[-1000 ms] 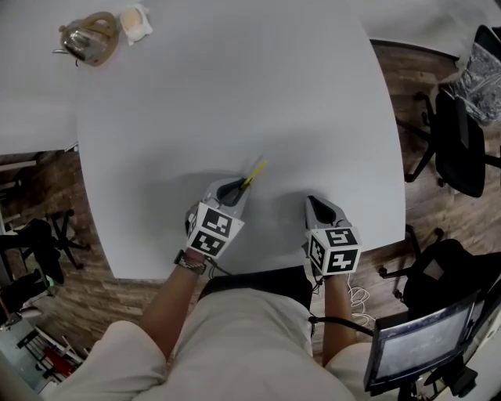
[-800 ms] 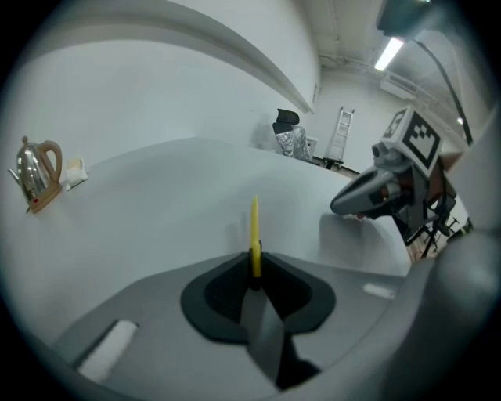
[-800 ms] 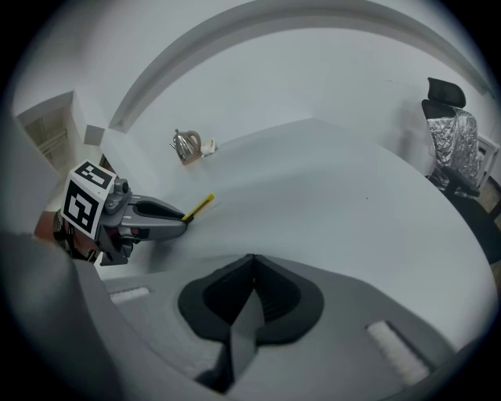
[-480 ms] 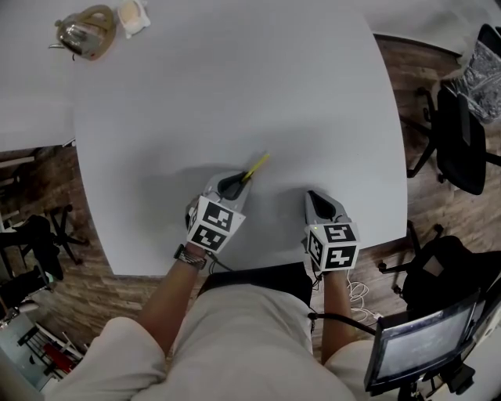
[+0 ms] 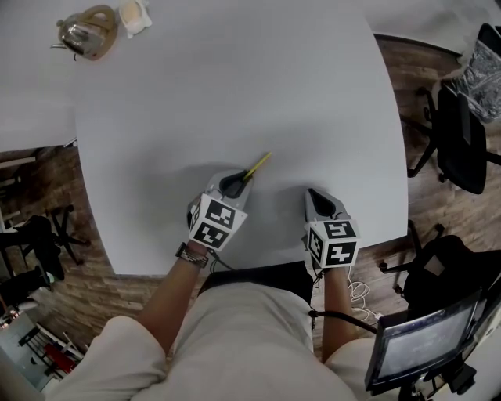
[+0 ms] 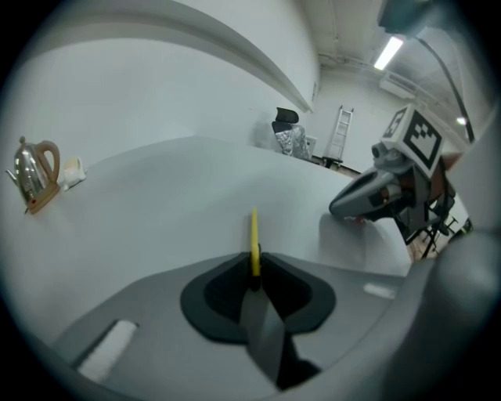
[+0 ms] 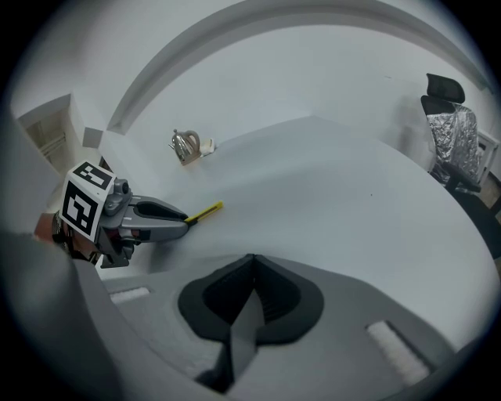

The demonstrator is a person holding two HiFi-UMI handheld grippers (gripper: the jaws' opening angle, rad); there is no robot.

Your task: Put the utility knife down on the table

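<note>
A thin yellow utility knife (image 5: 257, 165) sticks forward out of my left gripper (image 5: 237, 185), which is shut on its near end, low over the white table (image 5: 235, 86). In the left gripper view the knife (image 6: 254, 236) runs straight ahead from between the closed jaws. The right gripper view shows the knife (image 7: 207, 211) pointing right from the left gripper (image 7: 168, 218). My right gripper (image 5: 315, 199) rests near the table's front edge, to the right of the left one, jaws closed with nothing between them.
A metal kettle (image 5: 82, 31) and a small cream object (image 5: 133, 17) sit at the table's far left. An office chair (image 5: 462, 141) stands on the wooden floor to the right. A monitor (image 5: 415, 345) is at the lower right.
The left gripper with the knife shifted slightly right and nearer the table between the earliest frame and now. The right gripper has hardly moved.
</note>
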